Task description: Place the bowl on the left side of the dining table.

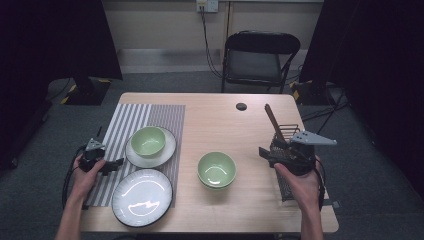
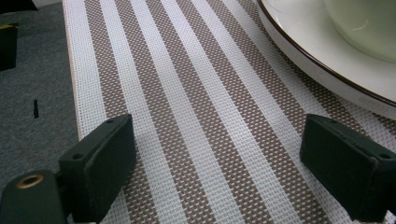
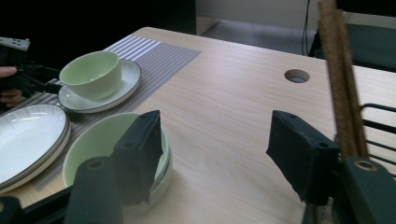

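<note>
My left gripper (image 1: 116,163) hovers over the striped placemat (image 1: 134,120) at the table's left, open and empty, its jaws wide apart (image 2: 224,163) above the weave. Just right of it a green bowl (image 1: 148,140) sits on a white plate (image 1: 163,152); the plate's rim (image 2: 327,70) fills the top right of the left gripper view. A second white plate (image 1: 142,196) lies near the front edge. My right gripper (image 1: 266,154) is open and empty at the right, beside a wire rack (image 1: 284,150). Stacked green bowls (image 1: 216,170) sit mid-table, close under its jaw (image 3: 93,144).
Brown sticks (image 1: 274,121) stand upright in the wire rack, close beside my right gripper's jaw (image 3: 341,84). A round cable hole (image 1: 241,106) marks the table's far side. A black folding chair (image 1: 260,55) stands beyond the table. Dark curtains flank both sides.
</note>
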Demonstrator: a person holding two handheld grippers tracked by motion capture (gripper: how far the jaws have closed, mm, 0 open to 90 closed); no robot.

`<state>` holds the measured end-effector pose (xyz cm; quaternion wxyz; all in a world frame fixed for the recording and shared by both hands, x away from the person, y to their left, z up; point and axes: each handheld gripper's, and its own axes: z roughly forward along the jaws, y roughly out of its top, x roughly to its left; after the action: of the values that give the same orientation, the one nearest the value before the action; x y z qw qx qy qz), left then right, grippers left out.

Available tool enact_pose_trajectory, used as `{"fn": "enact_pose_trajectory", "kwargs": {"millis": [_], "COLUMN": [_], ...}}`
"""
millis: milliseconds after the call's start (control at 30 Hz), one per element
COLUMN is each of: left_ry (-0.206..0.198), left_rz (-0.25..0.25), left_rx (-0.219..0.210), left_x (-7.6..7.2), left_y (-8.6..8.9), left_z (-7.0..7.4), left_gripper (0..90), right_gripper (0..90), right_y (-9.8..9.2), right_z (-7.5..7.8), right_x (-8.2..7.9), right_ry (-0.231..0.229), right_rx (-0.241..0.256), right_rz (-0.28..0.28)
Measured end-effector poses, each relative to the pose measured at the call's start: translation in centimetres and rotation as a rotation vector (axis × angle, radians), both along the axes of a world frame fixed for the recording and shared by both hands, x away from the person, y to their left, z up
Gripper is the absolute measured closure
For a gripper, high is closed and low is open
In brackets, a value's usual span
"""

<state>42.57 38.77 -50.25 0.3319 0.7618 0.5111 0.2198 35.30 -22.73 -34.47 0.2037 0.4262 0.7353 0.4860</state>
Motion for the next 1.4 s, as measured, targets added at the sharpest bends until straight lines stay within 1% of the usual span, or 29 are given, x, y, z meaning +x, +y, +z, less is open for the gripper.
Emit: {"fn": "enact_pose_trajectory", "kwargs": {"millis": [167, 233, 400, 567, 600, 733, 867, 933, 1000, 1100, 1167, 1233, 1300, 1400], "left_ry": [0.000, 0.000, 0.001, 0.001, 0.001, 0.001, 0.001, 0.001, 0.001, 0.001, 0.001, 0.001, 0.001, 0.001], "left_rz": [-0.001, -0.002, -0.003, -0.004, -0.003, -0.004, -0.004, -0.004, -0.004, -0.004, -0.004, -0.004, -0.004, -0.004], "left_rx": [-0.001, -0.001, -0.003, -0.003, -0.002, -0.003, -0.003, -0.003, -0.003, -0.003, -0.003, -0.003, -0.003, -0.003], "left_x": [0.0, 0.0, 0.0, 0.0, 0.0, 0.0, 0.0, 0.0, 0.0, 0.0, 0.0, 0.0, 0.0, 0.0], "left_y": [0.0, 0.0, 0.0, 0.0, 0.0, 0.0, 0.0, 0.0, 0.0, 0.0, 0.0, 0.0, 0.0, 0.0], "left_z": [0.0, 0.0, 0.0, 0.0, 0.0, 0.0, 0.0, 0.0, 0.0, 0.0, 0.0, 0.0, 0.0, 0.0], "left_gripper": [10.1, 10.1, 10.0, 10.1, 10.1, 10.1, 10.1, 10.1, 10.1, 10.1, 10.1, 10.0, 10.1, 10.1], "right_gripper": [34.6, 34.4, 35.1, 41.8, 41.7, 44.6, 45.7, 48.0, 49.0, 53.6, 58.5, 60.1, 63.6, 66.4], "right_y": [-1.2, -1.6, -2.5, -3.0, -3.0, -3.1, -3.3, -3.3, -3.4, -3.5, -3.5, -3.5, -3.6, -3.8], "right_z": [-0.2, -0.4, -0.7, -1.0, -1.0, -1.0, -1.2, -1.2, -1.3, -1.6, -1.8, -2.0, -2.2, -2.3], "right_x": [0.0, 0.1, 0.3, 0.4, 0.4, -0.2, -0.8, -1.1, -1.4, -1.7, -1.8, -2.0, -2.0, -2.1], "right_ry": [0.016, 0.032, 0.045, 0.065, 0.062, 0.063, 0.070, 0.068, 0.076, 0.081, 0.089, 0.099, 0.102, 0.103], "right_rx": [-0.014, -0.004, -0.027, -0.036, -0.035, -0.039, -0.034, -0.038, -0.038, -0.047, -0.053, -0.063, -0.068, -0.069], "right_rz": [-0.019, -0.015, -0.038, -0.044, -0.044, -0.040, -0.030, -0.032, -0.027, -0.015, -0.010, -0.011, -0.012, -0.018]}}
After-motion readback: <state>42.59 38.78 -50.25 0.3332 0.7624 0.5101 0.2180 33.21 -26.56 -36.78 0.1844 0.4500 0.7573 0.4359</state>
